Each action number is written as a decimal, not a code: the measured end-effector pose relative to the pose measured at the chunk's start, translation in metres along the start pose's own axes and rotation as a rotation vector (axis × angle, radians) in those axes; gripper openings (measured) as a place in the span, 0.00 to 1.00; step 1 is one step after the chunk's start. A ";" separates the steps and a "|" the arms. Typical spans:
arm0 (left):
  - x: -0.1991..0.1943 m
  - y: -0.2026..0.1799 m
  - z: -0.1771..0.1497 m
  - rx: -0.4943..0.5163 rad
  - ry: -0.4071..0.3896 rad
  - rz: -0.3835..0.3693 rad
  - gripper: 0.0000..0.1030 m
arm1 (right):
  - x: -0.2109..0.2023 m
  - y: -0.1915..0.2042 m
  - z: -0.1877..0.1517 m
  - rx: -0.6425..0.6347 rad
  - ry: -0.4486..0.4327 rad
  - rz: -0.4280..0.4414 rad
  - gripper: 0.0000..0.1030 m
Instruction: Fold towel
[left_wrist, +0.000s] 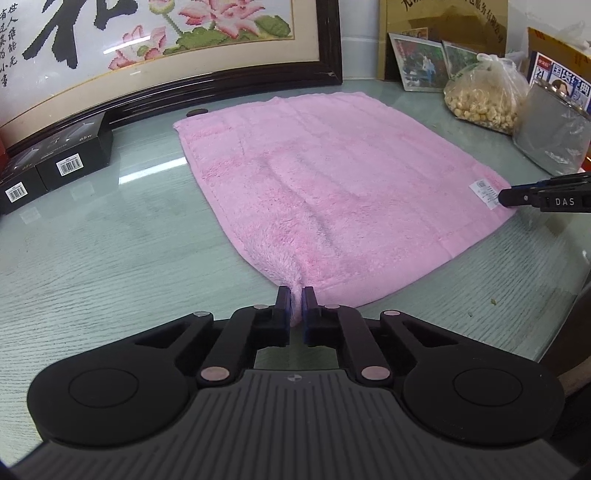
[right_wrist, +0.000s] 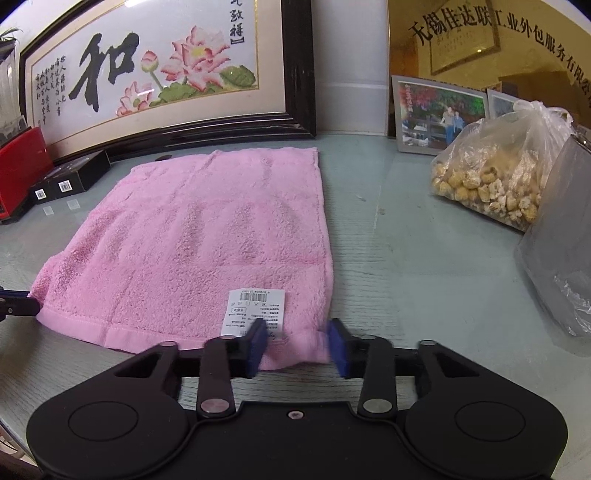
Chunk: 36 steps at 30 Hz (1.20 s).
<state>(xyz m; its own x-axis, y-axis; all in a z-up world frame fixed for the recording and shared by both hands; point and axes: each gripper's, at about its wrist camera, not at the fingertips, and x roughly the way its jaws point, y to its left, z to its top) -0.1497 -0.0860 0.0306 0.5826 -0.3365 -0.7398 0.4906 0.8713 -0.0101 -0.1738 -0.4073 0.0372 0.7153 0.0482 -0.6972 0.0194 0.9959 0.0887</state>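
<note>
Left wrist view low and close behind its own left gripper (left_wrist: 294, 295), angled down across the pink towel (left_wrist: 332, 177) toward the framed embroidery (left_wrist: 166, 48), right wrist view likewise behind the right gripper (right_wrist: 298, 341), both shared towel, frame, plastic bag (right_wrist: 498, 173).

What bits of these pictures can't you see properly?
1. Label, right wrist view: the print is too small to read.
2. Right gripper, same view: the pads are blurred, so whether they squeeze the towel is unclear.
3. Left wrist view: the left gripper, shut on the towel, hides its corner.
4. Grey bag: cut off by the right edge, contents hidden.
</note>
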 end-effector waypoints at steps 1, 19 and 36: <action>0.000 0.001 0.001 -0.007 0.006 -0.003 0.04 | 0.000 0.001 0.000 0.005 0.003 0.006 0.10; -0.113 0.051 0.019 -0.235 -0.016 -0.264 0.04 | -0.102 -0.031 0.020 0.230 0.129 0.254 0.07; 0.005 0.100 0.103 -0.464 -0.112 -0.137 0.04 | 0.008 -0.058 0.097 0.470 -0.118 0.295 0.07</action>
<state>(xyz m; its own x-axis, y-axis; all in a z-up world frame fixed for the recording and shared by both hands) -0.0312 -0.0378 0.0947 0.6114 -0.4736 -0.6339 0.2426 0.8747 -0.4195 -0.1014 -0.4724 0.0950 0.8104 0.2834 -0.5127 0.0964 0.7987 0.5939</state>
